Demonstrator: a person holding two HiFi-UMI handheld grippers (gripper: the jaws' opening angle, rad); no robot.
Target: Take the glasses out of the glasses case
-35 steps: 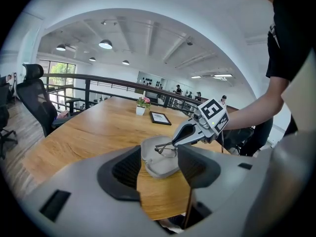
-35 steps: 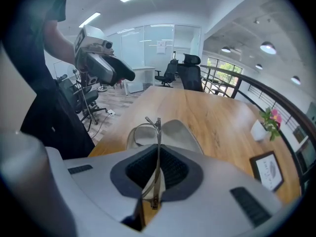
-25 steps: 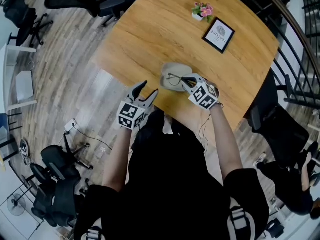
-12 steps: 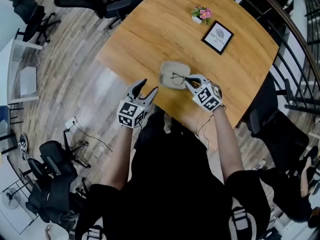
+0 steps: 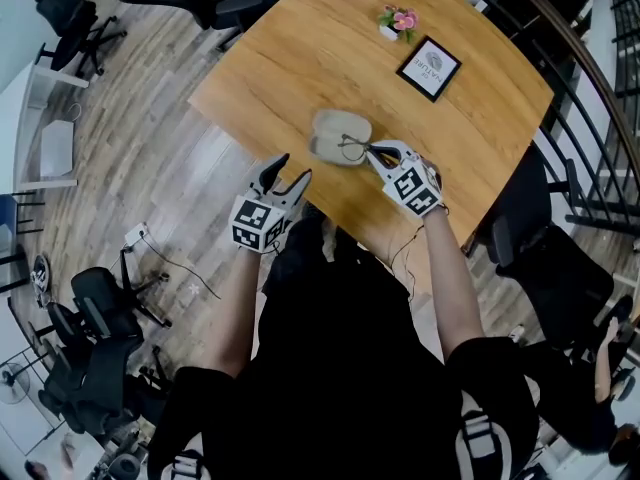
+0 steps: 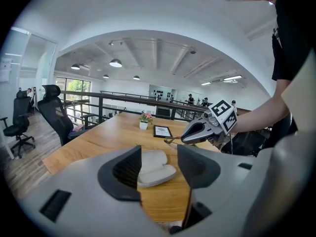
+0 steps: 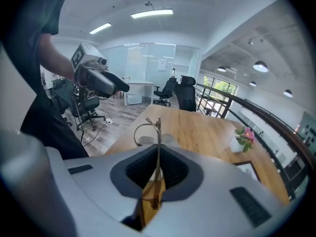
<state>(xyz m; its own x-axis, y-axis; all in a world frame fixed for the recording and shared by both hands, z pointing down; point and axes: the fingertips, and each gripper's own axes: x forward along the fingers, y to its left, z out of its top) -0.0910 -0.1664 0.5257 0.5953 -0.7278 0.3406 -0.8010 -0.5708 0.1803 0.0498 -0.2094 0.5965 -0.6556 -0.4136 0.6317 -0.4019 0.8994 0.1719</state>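
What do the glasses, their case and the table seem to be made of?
Thin gold-brown wire glasses: likely metal, very slim rim and arms.
Pale grey clamshell case: matte, perhaps fabric-covered; no shine.
Tan table: wood or veneer, grain streaks, satin finish.

The right gripper point(image 5: 373, 154) is pinching the glasses point(image 5: 351, 149) by one end, its jaws pressing together on the thin frame. The rest of the frame is sticking out just beyond the claw's tips, over the grey glasses case point(image 5: 333, 126) that is lying on the wooden table point(image 5: 300, 58) directly ahead of the claw. The left gripper point(image 5: 284, 174) is hovering well off to the right claw's left, with its jaws standing apart and empty, just off the table's near edge. Far ahead of the right claw, a framed picture point(image 5: 430, 68) and a small flower pot point(image 5: 398, 20) are sitting close together.
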